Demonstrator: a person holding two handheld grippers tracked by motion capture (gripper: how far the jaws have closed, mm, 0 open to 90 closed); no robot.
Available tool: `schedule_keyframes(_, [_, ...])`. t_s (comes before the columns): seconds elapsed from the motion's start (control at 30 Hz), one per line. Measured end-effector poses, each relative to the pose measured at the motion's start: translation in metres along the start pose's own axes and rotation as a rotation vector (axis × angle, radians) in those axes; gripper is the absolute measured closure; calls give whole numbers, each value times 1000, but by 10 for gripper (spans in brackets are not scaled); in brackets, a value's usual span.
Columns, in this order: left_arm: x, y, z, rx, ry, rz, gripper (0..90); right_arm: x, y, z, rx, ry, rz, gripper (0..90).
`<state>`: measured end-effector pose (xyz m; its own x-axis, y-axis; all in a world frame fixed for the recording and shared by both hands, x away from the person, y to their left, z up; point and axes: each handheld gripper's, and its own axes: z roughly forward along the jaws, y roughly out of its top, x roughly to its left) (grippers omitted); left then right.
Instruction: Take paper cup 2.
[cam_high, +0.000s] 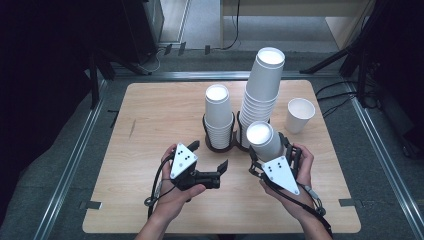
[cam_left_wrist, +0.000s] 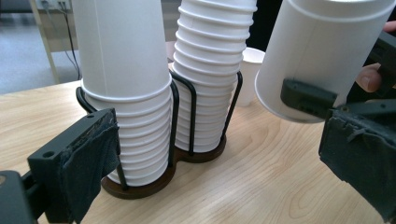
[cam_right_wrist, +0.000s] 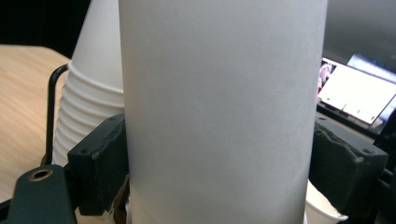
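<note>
Between the right gripper's (cam_high: 272, 150) padded jaws sits a smooth white paper cup (cam_high: 264, 139), pinched; the left gripper (cam_high: 209, 157) stands spread beside ribbed stacks (cam_high: 218, 120).

No text, label, brand or number can be read anywhere. The paper cups (cam_high: 262, 138) are plain white. Beyond the jaws in the right gripper view, a lit screen (cam_right_wrist: 357, 91) shows blurred marks too small to make out. The grey plate (cam_high: 183, 159) carries only dots.
</note>
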<state>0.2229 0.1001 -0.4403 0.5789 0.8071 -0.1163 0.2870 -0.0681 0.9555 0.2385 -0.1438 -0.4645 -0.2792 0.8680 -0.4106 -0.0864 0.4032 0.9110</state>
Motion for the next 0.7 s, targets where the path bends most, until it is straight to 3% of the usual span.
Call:
schedule_keyframes(0.37, [-3, -2, 2, 25, -33, 12, 0, 22, -9, 1, -8, 18, -133, 144])
schedule_keyframes(0.7, [-5, -3, 4, 47, -68, 25, 0, 41, -13, -3, -57, 68, -248, 144])
